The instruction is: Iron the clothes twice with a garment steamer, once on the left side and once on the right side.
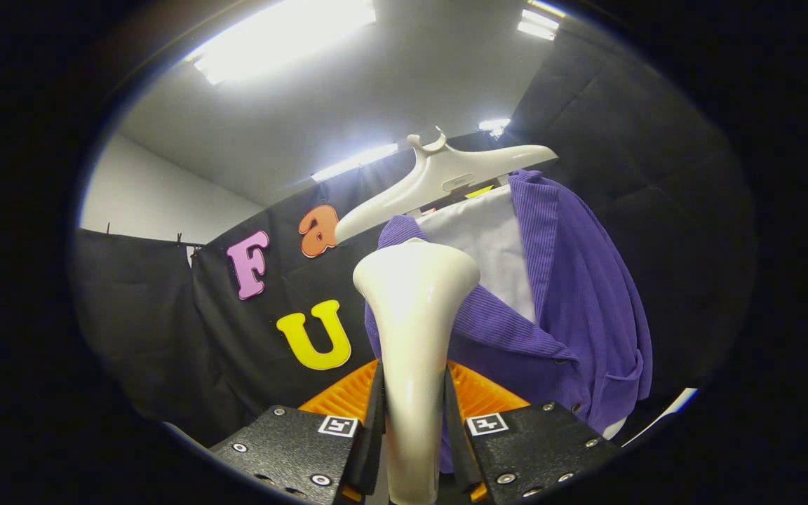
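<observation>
My gripper [413, 407] is shut on the cream-white garment steamer [414, 308], whose handle runs up between the two fingers. The steamer's wide head rises just ahead of the fingers and sits against the left front of a purple corduroy cardigan [572, 294]. The cardigan hangs on a white hanger [446, 175] over a white shirt [485, 238]. The cardigan's lower left part is hidden behind the steamer. An orange ribbed surface [477, 393] shows just beyond the fingers.
The booth's black cloth wall [165, 315] hangs behind and to the left of the garment, and another black panel [656, 175] stands to its right. A white ceiling with bright strip lights [285, 35] is above.
</observation>
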{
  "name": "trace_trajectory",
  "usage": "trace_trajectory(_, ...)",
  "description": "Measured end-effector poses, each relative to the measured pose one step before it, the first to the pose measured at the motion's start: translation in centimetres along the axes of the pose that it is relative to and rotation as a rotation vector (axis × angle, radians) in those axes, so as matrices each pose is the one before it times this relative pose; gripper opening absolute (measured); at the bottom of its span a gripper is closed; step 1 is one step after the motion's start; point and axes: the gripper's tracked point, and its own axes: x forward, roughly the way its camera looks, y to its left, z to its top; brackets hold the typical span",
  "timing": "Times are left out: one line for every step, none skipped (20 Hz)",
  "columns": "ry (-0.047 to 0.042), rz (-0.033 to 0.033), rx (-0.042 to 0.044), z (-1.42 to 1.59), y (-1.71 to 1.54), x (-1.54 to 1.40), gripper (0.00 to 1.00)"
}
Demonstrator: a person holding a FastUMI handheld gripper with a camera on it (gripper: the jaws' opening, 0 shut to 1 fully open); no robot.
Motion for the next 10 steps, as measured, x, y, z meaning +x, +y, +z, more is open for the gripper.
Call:
trace_trajectory(0.01763, -0.00523, -0.00573, -0.562, -0.299, 0.302, 0.42)
trace_trajectory(0.00768, -0.00686, -0.00481, -0.56, -0.348, 0.414, 0.42)
trace_trajectory(0.01149, -0.00604, -0.00262, -0.57, -0.227, 0.312, 0.42)
trace_trajectory(0.01783, -0.00373, 0.00215, -0.681, -0.25, 0.185, 0.42)
trace_trajectory(0.01269, -0.00124, 0.00238, -0.52, -0.168, 0.061, 0.42)
trace_trajectory(0.01709, -0.00393, 0.00354, -0.675, -0.332, 0.073, 0.42)
trace_trajectory(0.01431, -0.00312, 0.00131, -0.677, -0.115, 0.058, 0.42)
trace_trajectory(0.01087, -0.00425, 0.00307, -0.458, -0.269, -0.082, 0.42)
trace_trajectory(0.01255, -0.00304, 0.00136, -0.547, -0.292, -0.129, 0.42)
trace_trajectory(0.01339, -0.00396, 0.00268, -0.55, -0.444, -0.165, 0.42)
